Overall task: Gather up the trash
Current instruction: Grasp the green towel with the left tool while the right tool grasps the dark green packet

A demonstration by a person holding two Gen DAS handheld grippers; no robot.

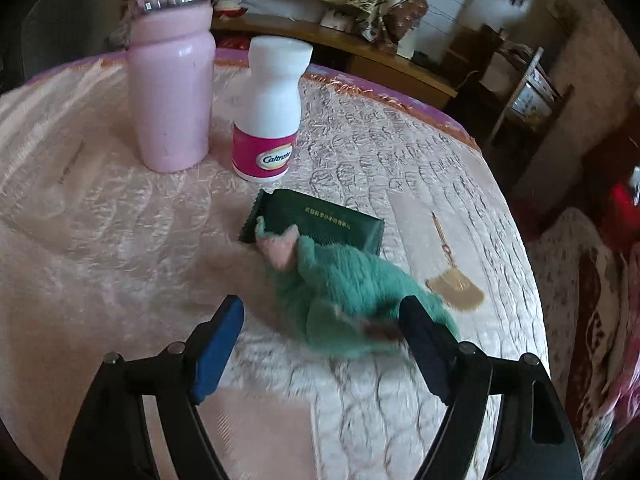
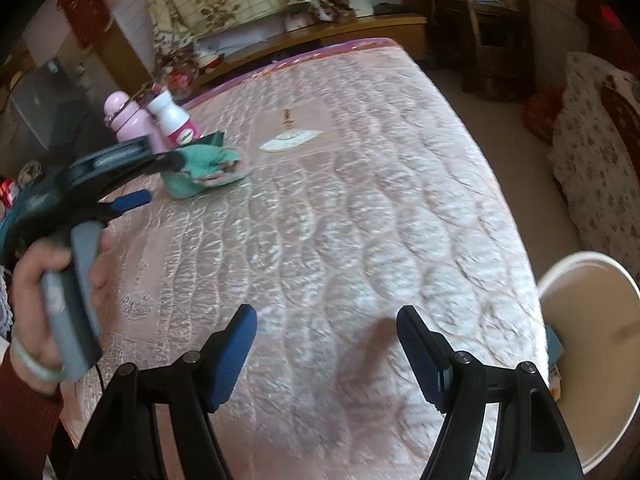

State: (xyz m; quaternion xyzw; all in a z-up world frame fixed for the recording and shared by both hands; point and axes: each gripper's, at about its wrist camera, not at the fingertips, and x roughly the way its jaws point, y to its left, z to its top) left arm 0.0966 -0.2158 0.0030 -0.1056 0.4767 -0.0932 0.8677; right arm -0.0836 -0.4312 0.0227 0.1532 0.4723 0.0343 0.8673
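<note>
Left gripper (image 1: 320,316) released, jaws wide around green cloth (image 1: 352,292) lying lower centre on pink bedspread (image 1: 100,240); right gripper (image 2: 326,320) released, empty; white bucket (image 2: 592,360) lower right

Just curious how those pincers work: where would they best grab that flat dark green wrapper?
Probably the dark green wrapper's crimped left end, approached from the bare bedcover side. It lies flat, and the green plush toy overlaps its near edge.
</note>
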